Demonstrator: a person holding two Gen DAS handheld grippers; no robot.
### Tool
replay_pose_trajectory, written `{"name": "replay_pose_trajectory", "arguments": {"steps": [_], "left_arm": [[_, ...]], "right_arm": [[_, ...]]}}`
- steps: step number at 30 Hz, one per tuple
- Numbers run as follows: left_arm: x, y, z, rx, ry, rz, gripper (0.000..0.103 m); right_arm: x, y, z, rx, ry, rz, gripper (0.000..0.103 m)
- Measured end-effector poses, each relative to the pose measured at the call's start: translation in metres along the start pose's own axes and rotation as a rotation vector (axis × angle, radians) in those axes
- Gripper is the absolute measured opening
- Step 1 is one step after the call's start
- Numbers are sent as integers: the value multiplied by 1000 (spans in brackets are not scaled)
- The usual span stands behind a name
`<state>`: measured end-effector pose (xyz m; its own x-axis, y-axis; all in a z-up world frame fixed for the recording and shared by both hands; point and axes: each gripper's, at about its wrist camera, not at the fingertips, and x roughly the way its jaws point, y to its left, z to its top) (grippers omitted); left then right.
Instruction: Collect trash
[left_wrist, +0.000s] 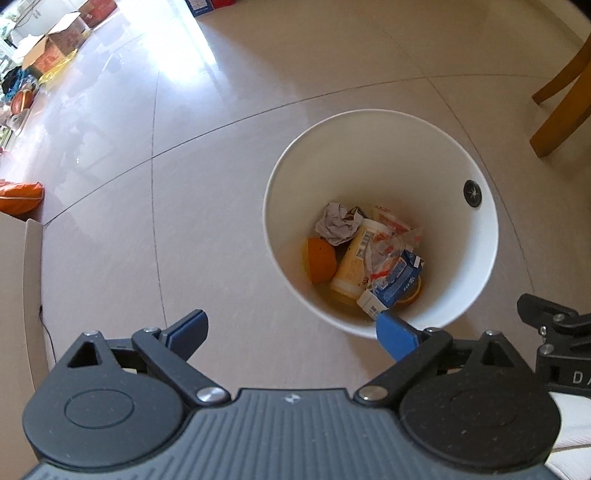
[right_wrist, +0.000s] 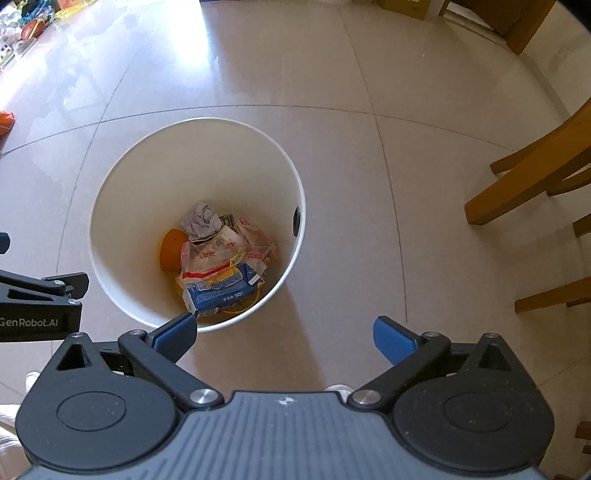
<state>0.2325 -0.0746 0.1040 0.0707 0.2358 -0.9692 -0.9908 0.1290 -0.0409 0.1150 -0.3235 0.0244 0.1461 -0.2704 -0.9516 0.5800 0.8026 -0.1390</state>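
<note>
White plastic bin (right_wrist: 122, 295) is standing upright on the glossy tiled floor (right_wrist: 332, 184), and I am looking almost straight down into it. Lying heaped at its bottom are a crumpled grey paper ball (right_wrist: 201, 220), an orange piece of fruit (right_wrist: 170, 249), a clear printed wrapper (right_wrist: 218, 254) and a blue and white carton (right_wrist: 221, 286), with a pale yellow bottle (left_wrist: 354, 262) underneath, clearer from the left wrist. I am holding my right gripper (right_wrist: 284, 332) above the near rim, its blue pads spread wide with nothing between them. My left gripper (left_wrist: 291, 332) is hovering beside it, equally wide and empty. I judge the trash is sitting where it belongs, both grippers being free for another piece. Wooden chair legs (right_wrist: 517, 184) are standing well apart, to the right.
</note>
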Motion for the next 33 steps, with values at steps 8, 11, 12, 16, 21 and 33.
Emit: {"name": "replay_pose_trajectory", "arguments": {"steps": [8,11,12,16,21,33], "left_arm": [[-30,-5,-7,32,-24,45,100],[-38,-7,-8,38,-30,42,100],[-38,-7,-8,35,-29,37,100],[-43,-9,-8,27,-29,32,100],[-44,-10,-8,27,-34,42,100],[-44,-10,-7,23,-35,40,100]], "right_arm": [[-23,-7,-5,40,-18,23,103],[-29,-11,-6,56,-26,36,103],[-30,-12,-6,63,-32,38,103],[-32,-13,-6,63,-34,36,103],[-35,-15,-4,68,-43,43,103],[-34,-18,-4,83,-44,44,103]]}}
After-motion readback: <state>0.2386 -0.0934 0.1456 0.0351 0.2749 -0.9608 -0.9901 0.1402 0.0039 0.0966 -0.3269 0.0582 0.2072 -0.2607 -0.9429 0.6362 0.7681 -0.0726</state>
